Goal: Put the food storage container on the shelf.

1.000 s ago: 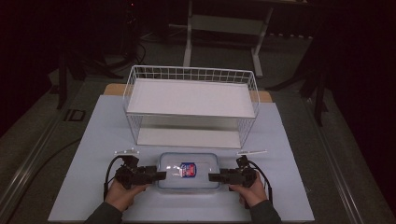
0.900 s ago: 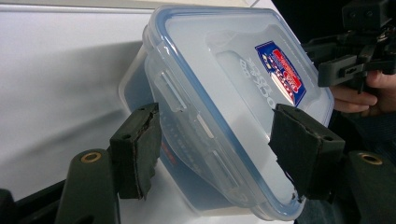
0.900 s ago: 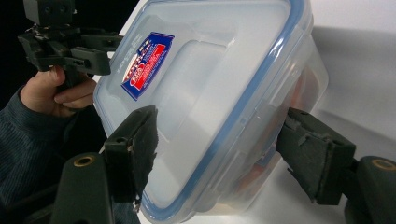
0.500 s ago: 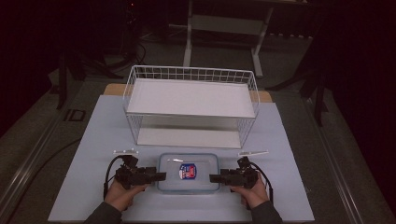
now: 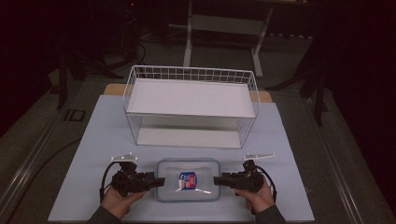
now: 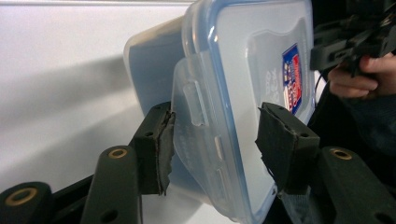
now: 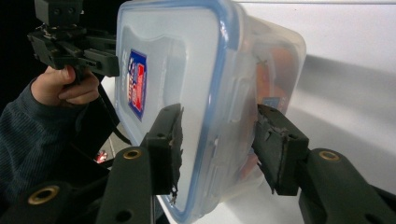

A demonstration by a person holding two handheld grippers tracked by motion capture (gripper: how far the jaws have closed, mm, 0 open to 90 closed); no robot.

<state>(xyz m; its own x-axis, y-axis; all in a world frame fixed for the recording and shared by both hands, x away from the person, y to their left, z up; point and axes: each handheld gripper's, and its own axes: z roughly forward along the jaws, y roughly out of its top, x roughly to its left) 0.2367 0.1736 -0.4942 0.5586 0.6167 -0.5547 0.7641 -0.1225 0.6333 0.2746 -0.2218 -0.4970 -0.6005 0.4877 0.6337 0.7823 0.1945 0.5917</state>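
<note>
Closing both grippers on the lidded container [image 5: 188, 180], right gripper [image 5: 217, 180] already pinching its end, left gripper [image 5: 160, 181] narrowing around the latch tab [image 6: 196, 100], not yet clamped, readying a two-handed lift.

You have one clear plastic container [image 5: 188, 186] low in the middle of the high view, lying flat on the pale blue sheet just below the white wire basket. It is rectangular with rounded corners, its long side running left to right across the frame. A see-through lid with a blue seal around the rim sits on top, and a small red, white and blue label [image 5: 186, 181] marks the lid's centre. In the left gripper view the container [image 6: 243, 93] fills the middle, a lid latch flap [image 6: 194, 121] hanging at its near short end. In the right gripper view you can make out something orange-red [image 7: 273, 65] inside, through the cloudy wall.
</note>
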